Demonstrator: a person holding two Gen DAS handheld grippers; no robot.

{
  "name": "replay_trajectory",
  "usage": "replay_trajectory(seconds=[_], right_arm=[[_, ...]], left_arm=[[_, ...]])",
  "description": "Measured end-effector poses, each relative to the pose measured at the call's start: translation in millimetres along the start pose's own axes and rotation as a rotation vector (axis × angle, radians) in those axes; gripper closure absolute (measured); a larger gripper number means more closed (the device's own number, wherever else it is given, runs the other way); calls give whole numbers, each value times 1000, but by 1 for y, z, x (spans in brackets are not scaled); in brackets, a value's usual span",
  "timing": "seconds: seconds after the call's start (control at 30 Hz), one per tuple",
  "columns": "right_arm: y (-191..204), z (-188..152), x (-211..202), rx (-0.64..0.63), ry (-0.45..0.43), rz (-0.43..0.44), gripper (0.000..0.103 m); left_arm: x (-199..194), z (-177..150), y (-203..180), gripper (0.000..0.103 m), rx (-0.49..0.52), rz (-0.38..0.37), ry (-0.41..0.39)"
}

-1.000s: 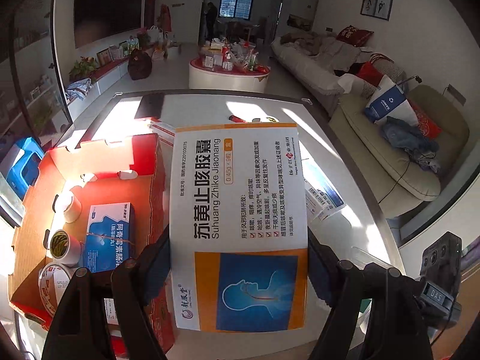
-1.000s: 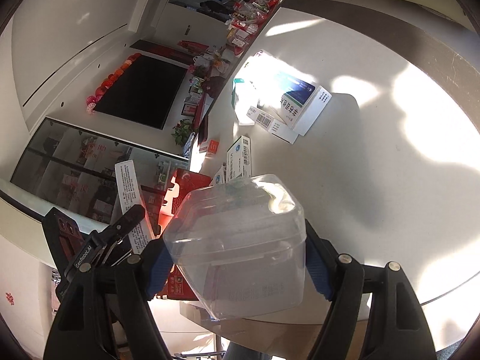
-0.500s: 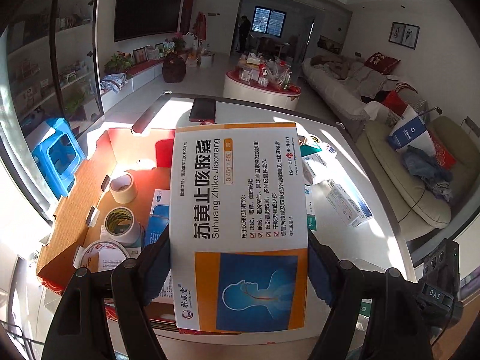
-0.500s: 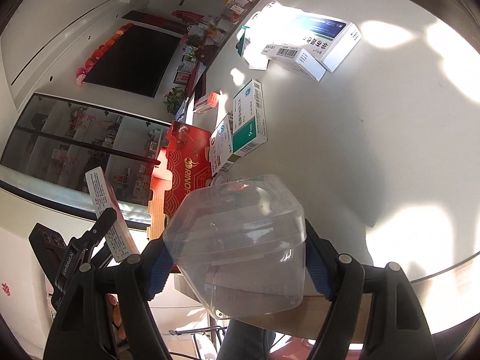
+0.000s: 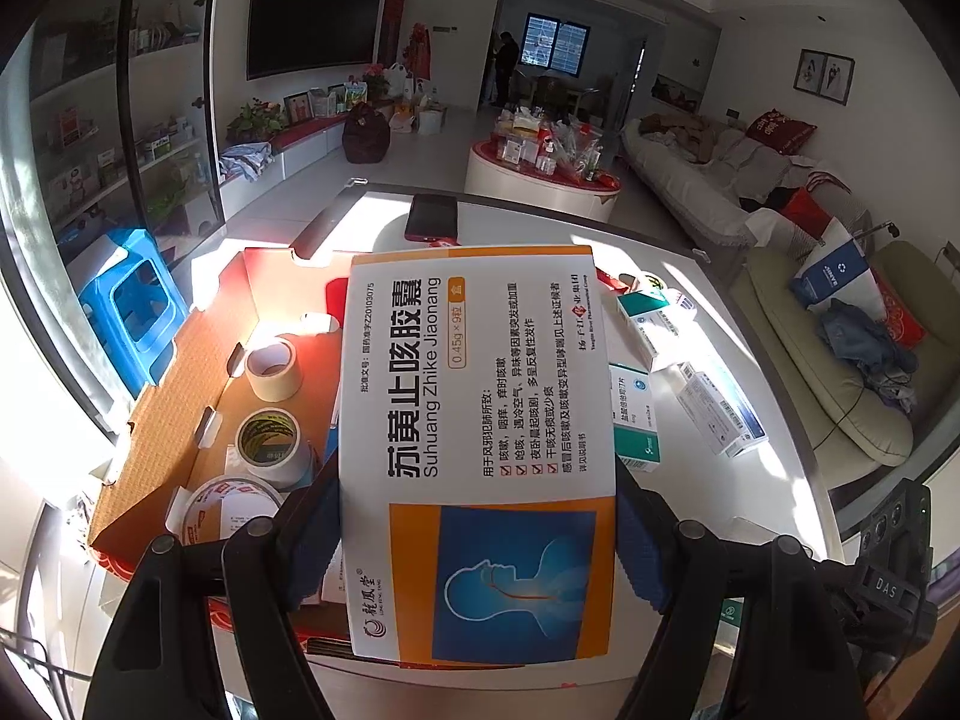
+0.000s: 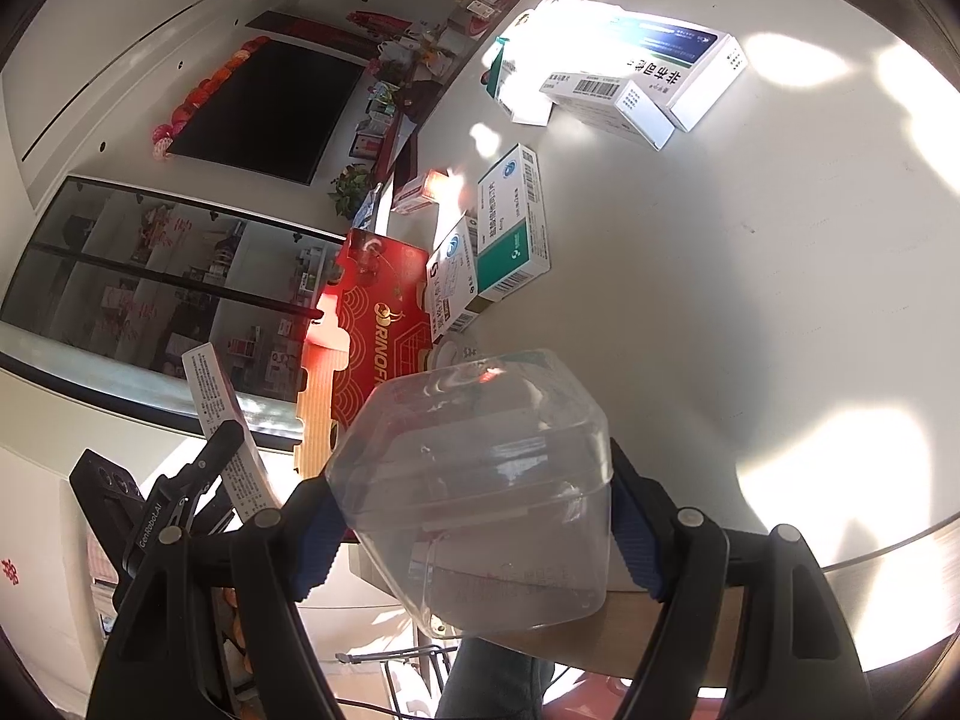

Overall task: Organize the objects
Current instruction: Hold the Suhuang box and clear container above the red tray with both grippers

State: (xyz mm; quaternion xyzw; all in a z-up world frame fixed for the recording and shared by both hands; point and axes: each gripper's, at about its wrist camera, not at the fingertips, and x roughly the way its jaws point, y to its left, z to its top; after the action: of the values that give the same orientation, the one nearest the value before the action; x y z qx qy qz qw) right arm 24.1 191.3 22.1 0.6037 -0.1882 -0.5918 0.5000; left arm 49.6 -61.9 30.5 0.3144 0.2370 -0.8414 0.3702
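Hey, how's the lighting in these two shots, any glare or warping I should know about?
Left wrist view: hard sunlight streaks the white table, the medicine box reads sharp, and room edges bow from the fisheye. Right wrist view: sun blows out the far boxes, and the clear plastic container shows reflections.

The orange-and-white box [image 5: 480, 450] reads "Suhuang Zhike Jiaonang", "0.45g × 9" and "Z20103075". The red carton [image 6: 384, 324] shows "RINOF". "DAS" sits on a black device [image 5: 888, 588].
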Motion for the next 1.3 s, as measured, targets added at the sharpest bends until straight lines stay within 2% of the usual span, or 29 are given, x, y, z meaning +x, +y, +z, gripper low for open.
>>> replay_trajectory(seconds=[1.3], right_arm=[[-7,1,-2,18,-3,15,27]], left_arm=[[-4,4,5,20,7,21,-5]])
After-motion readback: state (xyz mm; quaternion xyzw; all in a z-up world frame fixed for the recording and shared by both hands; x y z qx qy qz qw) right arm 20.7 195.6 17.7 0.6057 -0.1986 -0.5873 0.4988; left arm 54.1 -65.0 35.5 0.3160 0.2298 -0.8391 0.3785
